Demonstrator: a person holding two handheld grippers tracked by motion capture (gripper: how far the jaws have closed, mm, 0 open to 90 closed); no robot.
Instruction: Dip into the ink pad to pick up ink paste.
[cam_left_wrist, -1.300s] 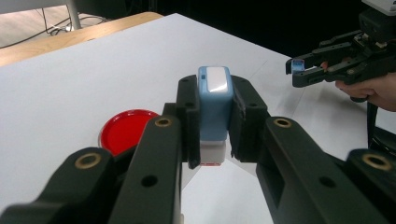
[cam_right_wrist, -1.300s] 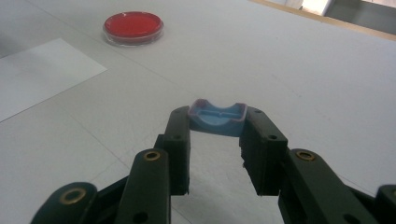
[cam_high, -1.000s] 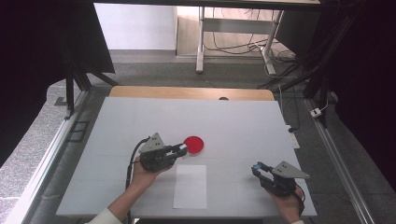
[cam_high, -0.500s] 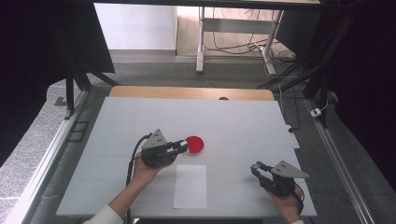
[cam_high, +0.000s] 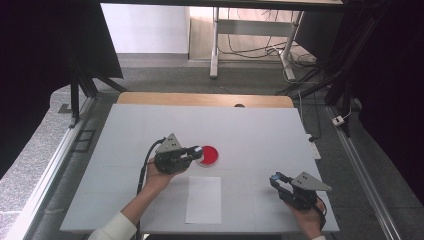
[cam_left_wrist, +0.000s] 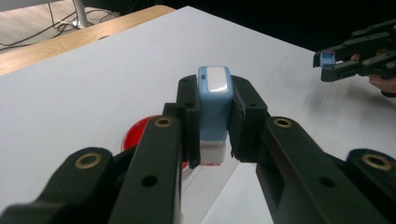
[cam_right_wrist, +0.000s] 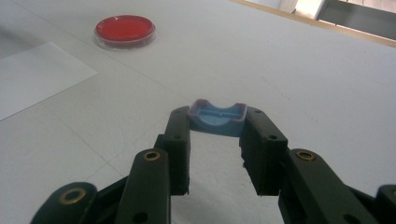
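My left gripper is shut on a small blue stamp with a white base. It holds the stamp at the left rim of a round red ink dish, also in the left gripper view. I cannot tell whether the stamp touches the dish. My right gripper hovers near the table's front right, shut on a curved blue cap. The right gripper also appears far off in the left gripper view.
A white sheet of paper lies flat near the front edge, between the two hands and just below the dish. The white tabletop has a wooden strip along its far edge. Dark frame rails run along both sides.
My left gripper has crept a little toward the red dish, and the stamp now covers the dish's left rim. The right gripper has stayed still.
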